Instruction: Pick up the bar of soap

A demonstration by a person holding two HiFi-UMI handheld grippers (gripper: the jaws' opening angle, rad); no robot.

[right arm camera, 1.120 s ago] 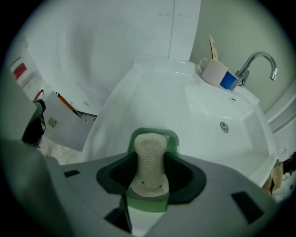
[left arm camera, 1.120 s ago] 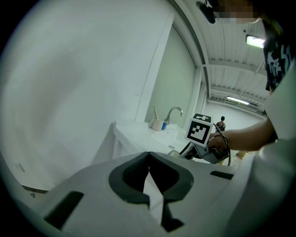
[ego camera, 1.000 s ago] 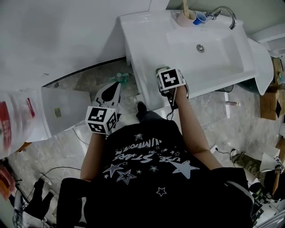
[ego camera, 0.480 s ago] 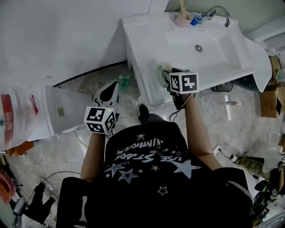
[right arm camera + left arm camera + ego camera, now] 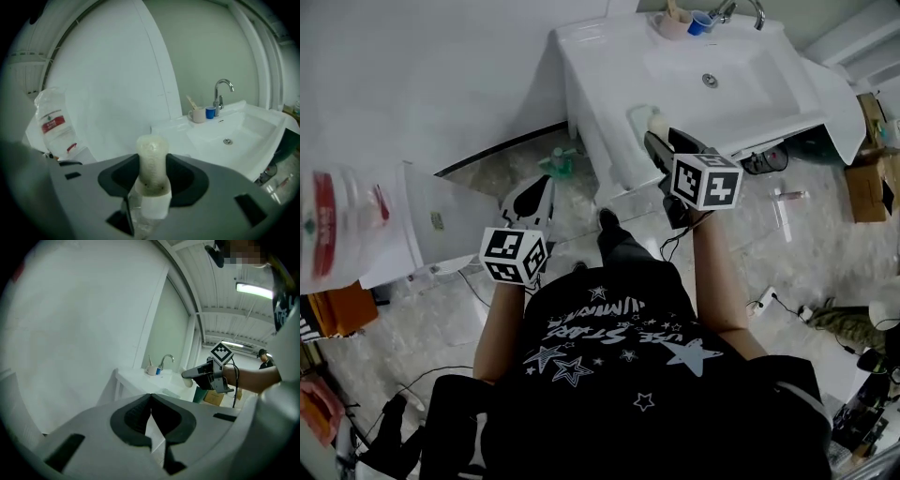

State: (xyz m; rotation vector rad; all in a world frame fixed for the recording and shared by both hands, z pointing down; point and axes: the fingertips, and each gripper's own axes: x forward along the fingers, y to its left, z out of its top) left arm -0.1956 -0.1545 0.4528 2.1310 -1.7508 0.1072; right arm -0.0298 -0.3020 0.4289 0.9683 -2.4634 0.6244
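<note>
The pale, off-white bar of soap (image 5: 151,164) stands upright between my right gripper's (image 5: 151,180) dark pads, which are shut on it. In the head view the soap (image 5: 649,122) sticks out ahead of the right gripper (image 5: 654,139), over the front left corner of the white sink (image 5: 741,94). The left gripper view shows the same soap (image 5: 188,382) held in the air above the sink's rim. My left gripper (image 5: 151,416) is shut with nothing in it; it hangs low at the left (image 5: 542,187), over the floor and apart from the sink.
A faucet (image 5: 220,93), a pink mug (image 5: 198,115) with sticks in it and a small blue cup (image 5: 210,112) stand at the sink's back edge. A clear plastic bottle with a red label (image 5: 337,225) is at the left. Cables and boxes lie on the tiled floor.
My right gripper has risen and drawn back from the sink's front edge with the soap in it, and its jaws now show. The left gripper has barely moved.
</note>
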